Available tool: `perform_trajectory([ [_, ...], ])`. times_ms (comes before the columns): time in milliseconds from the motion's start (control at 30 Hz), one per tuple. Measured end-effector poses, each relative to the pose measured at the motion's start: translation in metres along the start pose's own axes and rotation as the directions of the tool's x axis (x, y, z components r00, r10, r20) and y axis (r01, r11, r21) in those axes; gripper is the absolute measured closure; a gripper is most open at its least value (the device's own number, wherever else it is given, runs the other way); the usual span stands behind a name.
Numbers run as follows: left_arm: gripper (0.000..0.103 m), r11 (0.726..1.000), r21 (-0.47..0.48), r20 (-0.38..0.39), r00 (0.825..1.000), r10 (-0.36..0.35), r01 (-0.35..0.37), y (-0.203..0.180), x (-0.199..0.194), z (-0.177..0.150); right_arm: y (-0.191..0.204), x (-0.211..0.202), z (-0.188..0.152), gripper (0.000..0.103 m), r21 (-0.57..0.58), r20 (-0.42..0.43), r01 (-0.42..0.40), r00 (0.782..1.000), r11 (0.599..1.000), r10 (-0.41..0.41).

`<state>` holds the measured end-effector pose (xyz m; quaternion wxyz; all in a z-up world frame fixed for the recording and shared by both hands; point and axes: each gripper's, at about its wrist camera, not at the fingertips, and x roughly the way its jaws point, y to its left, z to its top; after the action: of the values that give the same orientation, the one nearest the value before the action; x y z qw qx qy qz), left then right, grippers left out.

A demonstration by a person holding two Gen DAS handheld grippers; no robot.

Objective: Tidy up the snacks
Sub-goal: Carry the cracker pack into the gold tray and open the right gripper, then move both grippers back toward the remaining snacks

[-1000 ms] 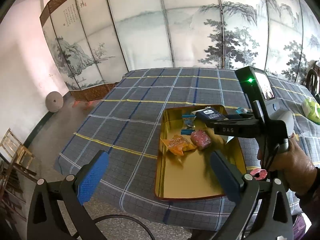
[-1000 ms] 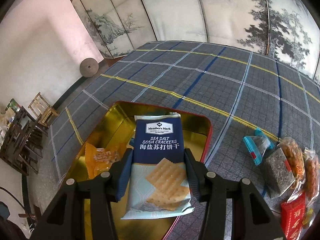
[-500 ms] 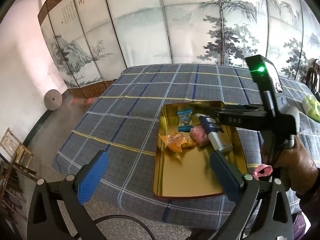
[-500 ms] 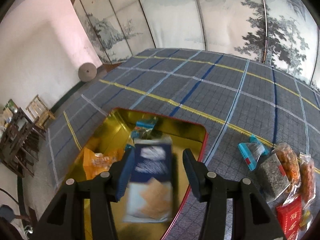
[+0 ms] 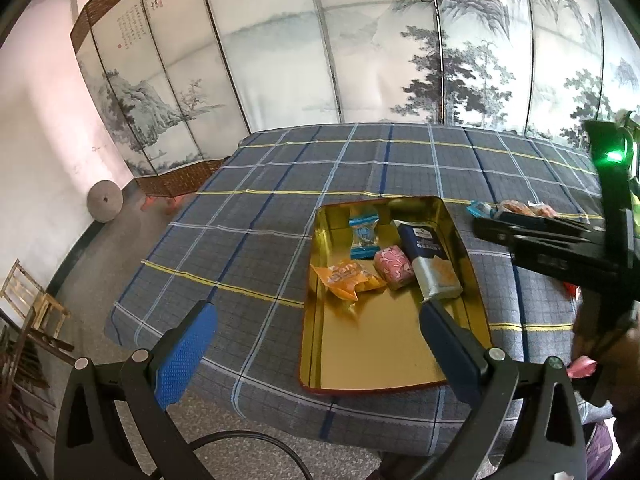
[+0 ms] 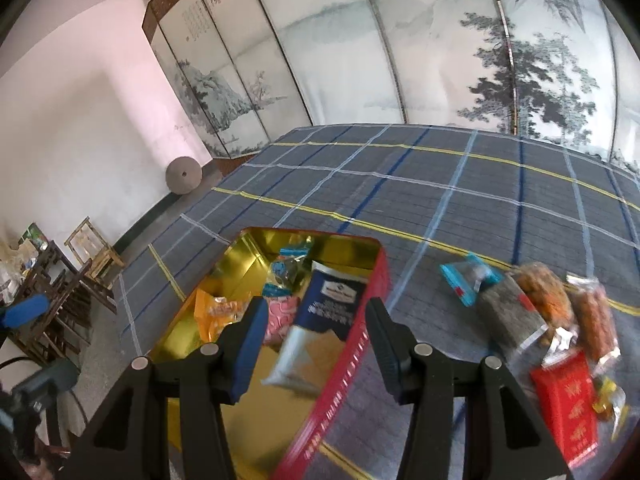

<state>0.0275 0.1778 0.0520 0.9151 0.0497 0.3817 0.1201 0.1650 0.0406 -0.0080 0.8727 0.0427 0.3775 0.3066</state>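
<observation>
A gold tin with a red rim (image 5: 380, 352) (image 6: 340, 372) lies on the plaid tablecloth. Inside it are a blue candy (image 5: 363, 236), a pink wrapped sweet (image 5: 394, 267), an orange packet (image 5: 348, 278) and a navy soda cracker pack (image 5: 430, 264) (image 6: 328, 308) lying flat by the right wall. My right gripper (image 6: 316, 304) hangs open above the tin's near right rim, holding nothing. In the left wrist view the right gripper (image 5: 480, 224) sits right of the tin, apart from the pack. My left gripper (image 5: 314, 312) stands wide open and empty before the table's near edge.
Loose snacks lie on the cloth right of the tin: a teal packet (image 6: 468, 280), a grey bar (image 6: 510, 316), bags of fried snacks (image 6: 544, 288) and a red packet (image 6: 568, 400). A painted folding screen stands behind the table. Wooden chairs (image 6: 92, 252) stand at the left.
The cracker pack has left my right gripper and now lies in the tin. The right gripper has drawn back to the right and upward. The left gripper has stayed put.
</observation>
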Motion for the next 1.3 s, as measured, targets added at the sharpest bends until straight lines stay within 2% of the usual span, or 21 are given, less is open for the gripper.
perform_trajectory([
  [133,0.003,1.000,0.012,0.003,1.000,0.000,0.000,-0.006,-0.004,0.001,-0.017,-0.027,-0.012,0.051,0.009,0.023,0.032,0.999,0.999,-0.032],
  [367,0.003,0.999,0.041,-0.002,1.000,-0.008,0.009,-0.020,-0.009,0.003,-0.067,-0.079,-0.043,0.050,0.054,0.054,0.149,0.987,0.987,-0.152],
  [600,0.003,0.993,0.096,-0.034,0.997,-0.065,0.068,-0.047,-0.010,0.004,-0.150,-0.138,-0.089,0.050,0.205,0.040,0.318,0.942,0.926,-0.333],
  [700,0.003,0.981,0.113,-0.087,0.985,-0.151,0.160,-0.061,-0.007,0.009,-0.180,-0.162,-0.108,0.050,0.241,0.036,0.408,0.903,0.881,-0.428],
  [833,0.003,0.948,0.110,-0.158,0.947,-0.278,0.297,-0.080,-0.002,0.022,-0.205,-0.180,-0.126,0.050,0.230,0.016,0.515,0.846,0.825,-0.533],
  [933,0.003,0.916,0.077,-0.233,0.900,-0.368,0.394,-0.101,0.009,0.036,-0.222,-0.186,-0.138,0.050,0.232,0.002,0.546,0.828,0.805,-0.561],
  [1000,0.003,0.884,0.018,-0.304,0.845,-0.441,0.468,-0.117,0.024,0.047,-0.231,-0.189,-0.144,0.050,0.249,-0.001,0.539,0.831,0.804,-0.557],
  [1067,0.003,0.869,-0.033,-0.347,0.809,-0.474,0.494,-0.133,0.039,0.056,-0.240,-0.193,-0.150,0.050,0.279,0.000,0.514,0.845,0.811,-0.535],
  [1100,0.004,0.867,-0.052,-0.366,0.798,-0.479,0.496,-0.143,0.050,0.064,-0.241,-0.196,-0.149,0.050,0.284,0.017,0.503,0.848,0.816,-0.529],
  [1167,0.005,0.868,-0.087,-0.388,0.786,-0.481,0.488,-0.159,0.068,0.076,-0.241,-0.198,-0.149,0.049,0.287,0.035,0.486,0.856,0.826,-0.516],
  [1233,0.012,0.874,-0.139,-0.409,0.777,-0.478,0.465,-0.174,0.090,0.089,-0.243,-0.197,-0.149,0.049,0.290,0.033,0.463,0.870,0.838,-0.492],
  [1300,0.033,0.876,-0.189,-0.438,0.760,-0.480,0.444,-0.185,0.112,0.097,-0.242,-0.200,-0.150,0.045,0.295,0.048,0.443,0.878,0.847,-0.476],
])
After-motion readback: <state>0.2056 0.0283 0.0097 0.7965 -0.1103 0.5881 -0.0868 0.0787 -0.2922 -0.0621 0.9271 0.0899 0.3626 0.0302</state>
